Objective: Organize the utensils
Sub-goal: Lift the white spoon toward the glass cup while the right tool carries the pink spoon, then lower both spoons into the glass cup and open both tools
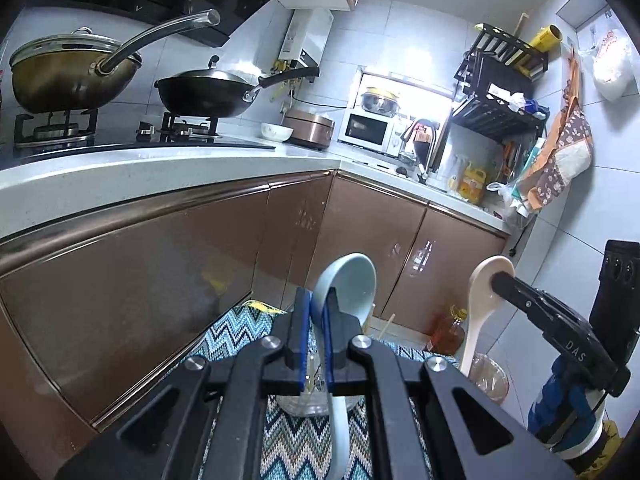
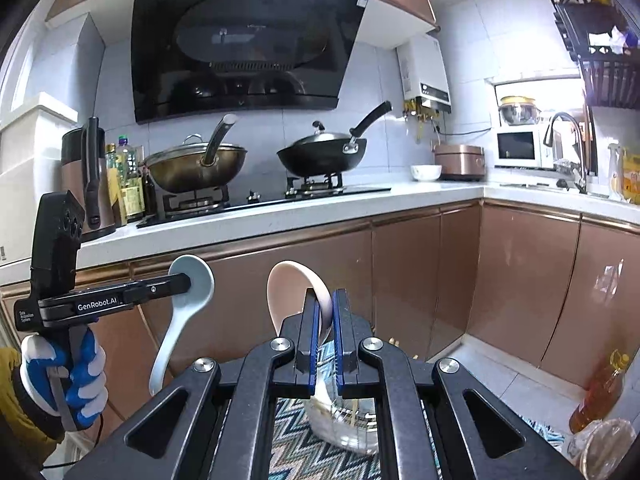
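Left tongs [image 1: 318, 308] pinch blue spoon [image 1: 348, 280] above zigzag mat [image 1: 240, 328], beside cabinets [image 1: 160, 272].

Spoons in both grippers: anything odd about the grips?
Yes. The left gripper pinches the pale blue spoon by its bowl and the right gripper the cream spoon likewise, handles dangling.

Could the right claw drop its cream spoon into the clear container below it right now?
Probably yes. The right claw grips the cream spoon directly above the clear container on the zigzag mat, with nothing between them.
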The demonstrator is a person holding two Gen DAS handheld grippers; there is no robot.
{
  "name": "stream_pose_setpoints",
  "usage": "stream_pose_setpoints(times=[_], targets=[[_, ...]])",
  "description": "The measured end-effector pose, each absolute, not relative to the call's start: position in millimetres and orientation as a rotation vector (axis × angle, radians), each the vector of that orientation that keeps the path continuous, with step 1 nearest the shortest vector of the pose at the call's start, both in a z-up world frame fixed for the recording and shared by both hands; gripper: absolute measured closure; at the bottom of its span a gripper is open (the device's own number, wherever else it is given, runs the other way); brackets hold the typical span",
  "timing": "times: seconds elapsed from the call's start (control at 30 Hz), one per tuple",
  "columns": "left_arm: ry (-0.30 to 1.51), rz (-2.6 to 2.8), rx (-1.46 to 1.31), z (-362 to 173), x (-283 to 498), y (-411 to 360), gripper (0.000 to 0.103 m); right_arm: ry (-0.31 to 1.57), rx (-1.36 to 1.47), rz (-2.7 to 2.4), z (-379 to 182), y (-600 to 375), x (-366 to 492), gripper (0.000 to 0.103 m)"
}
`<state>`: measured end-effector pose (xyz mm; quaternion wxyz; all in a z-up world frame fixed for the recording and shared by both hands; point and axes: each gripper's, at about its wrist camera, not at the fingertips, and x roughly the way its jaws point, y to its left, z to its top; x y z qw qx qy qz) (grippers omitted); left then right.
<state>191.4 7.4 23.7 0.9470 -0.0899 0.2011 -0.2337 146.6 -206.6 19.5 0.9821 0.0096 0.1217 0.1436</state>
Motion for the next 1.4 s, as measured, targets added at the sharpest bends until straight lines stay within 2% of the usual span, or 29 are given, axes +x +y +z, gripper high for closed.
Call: stream_pose_setpoints(times=[0.67,0.97,1.4], targets=[[0.365,-0.436,-0.245,21,245,-21,0.098,0.185,0.069,0.222,18,-229,193,0.097],[0.308,-0.398,-0.250,8,260,-54,0.098,0.151,0.002,0.146,2,-225,207,0.096],[0.140,-0.164,-0.290,-56,272,-100,0.097,0.120,-0.087,0.024,-49,-217,235,0.096]])
